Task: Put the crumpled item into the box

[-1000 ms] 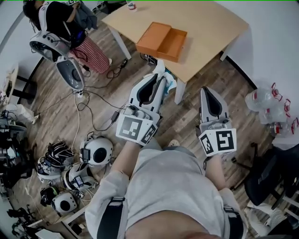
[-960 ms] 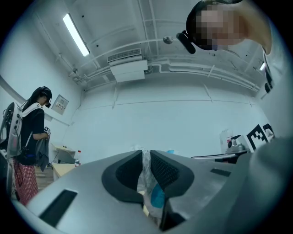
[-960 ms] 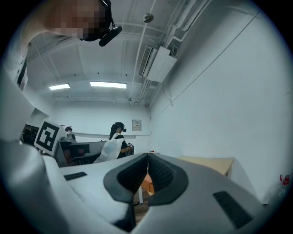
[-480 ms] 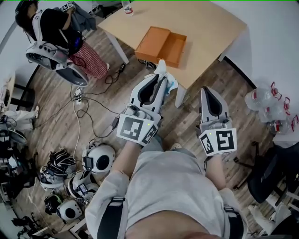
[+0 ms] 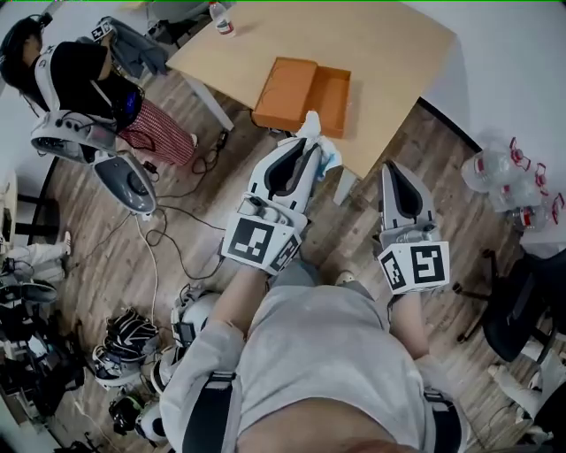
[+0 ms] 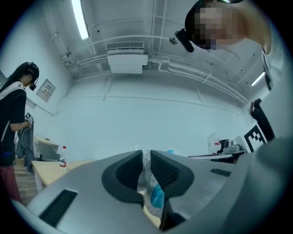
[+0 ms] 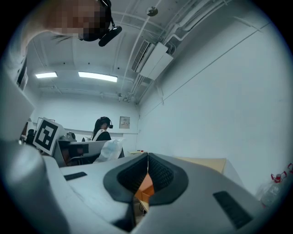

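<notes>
My left gripper point(image 5: 311, 134) is shut on a crumpled white and blue item point(image 5: 320, 149), which sticks out past the jaw tips just short of the table's near edge. In the left gripper view the same crumpled item point(image 6: 151, 189) is squeezed between the dark pads. An orange box point(image 5: 305, 90) lies open on the light wooden table point(image 5: 389, 53), a little beyond the left gripper's tips. My right gripper point(image 5: 392, 170) hangs over the floor to the right of the table leg, its jaws shut with nothing between them point(image 7: 147, 168).
A plastic bottle point(image 5: 224, 18) stands at the table's far left corner. A person in black point(image 5: 80, 80) stands at the left with gear. Cables point(image 5: 168, 230) and several helmets point(image 5: 133, 341) lie on the wooden floor. Clear bottles point(image 5: 513, 181) lie at the right; a black chair point(image 5: 522, 310) beside them.
The view has shifted forward: the table and orange box sit nearer to my left gripper, which still holds the crumpled item. The person at left has drifted further left.
</notes>
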A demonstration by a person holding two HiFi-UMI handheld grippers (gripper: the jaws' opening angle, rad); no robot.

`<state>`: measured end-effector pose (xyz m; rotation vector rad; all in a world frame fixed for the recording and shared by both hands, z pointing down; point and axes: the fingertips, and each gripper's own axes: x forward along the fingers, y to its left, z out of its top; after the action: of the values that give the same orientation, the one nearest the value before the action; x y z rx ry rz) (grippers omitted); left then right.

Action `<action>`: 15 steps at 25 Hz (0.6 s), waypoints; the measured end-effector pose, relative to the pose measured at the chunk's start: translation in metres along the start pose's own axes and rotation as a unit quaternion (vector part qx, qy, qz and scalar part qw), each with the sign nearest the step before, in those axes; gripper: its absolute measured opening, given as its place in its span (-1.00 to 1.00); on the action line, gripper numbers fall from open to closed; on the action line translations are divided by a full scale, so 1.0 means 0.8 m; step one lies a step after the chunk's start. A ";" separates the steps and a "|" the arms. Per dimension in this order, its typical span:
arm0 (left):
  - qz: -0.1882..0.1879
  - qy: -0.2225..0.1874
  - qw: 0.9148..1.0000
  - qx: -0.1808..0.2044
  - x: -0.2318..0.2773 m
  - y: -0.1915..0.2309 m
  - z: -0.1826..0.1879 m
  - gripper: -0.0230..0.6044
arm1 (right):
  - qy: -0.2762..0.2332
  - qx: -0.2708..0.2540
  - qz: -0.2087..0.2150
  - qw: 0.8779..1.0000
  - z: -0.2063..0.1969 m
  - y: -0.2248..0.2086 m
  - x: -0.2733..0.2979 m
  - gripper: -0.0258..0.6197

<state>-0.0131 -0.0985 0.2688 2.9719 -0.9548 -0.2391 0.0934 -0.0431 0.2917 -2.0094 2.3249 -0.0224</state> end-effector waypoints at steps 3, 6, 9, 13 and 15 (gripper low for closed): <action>-0.019 0.003 1.000 -0.004 0.010 0.018 0.000 -0.72 | 0.001 0.000 -0.016 1.000 -0.001 0.005 0.018 -0.89; -0.037 0.004 0.999 -0.009 0.018 0.035 -0.003 -0.72 | 0.002 -0.002 -0.030 1.000 -0.003 0.011 0.035 -0.89; -0.054 0.006 0.998 -0.012 0.024 0.051 -0.006 -0.72 | 0.001 -0.002 -0.044 0.999 -0.007 0.016 0.050 -0.89; -0.075 0.008 0.997 -0.017 0.030 0.071 -0.008 -0.72 | 0.001 -0.003 -0.063 0.998 -0.010 0.025 0.067 -0.89; -0.084 0.009 0.996 -0.018 0.032 0.080 -0.009 -0.72 | -0.001 -0.003 -0.073 0.997 -0.010 0.029 0.075 -0.89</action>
<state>-0.0287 -0.1657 0.2756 3.0171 -0.6903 -0.2278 0.0614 -0.0989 0.2962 -2.1763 2.1751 -0.0197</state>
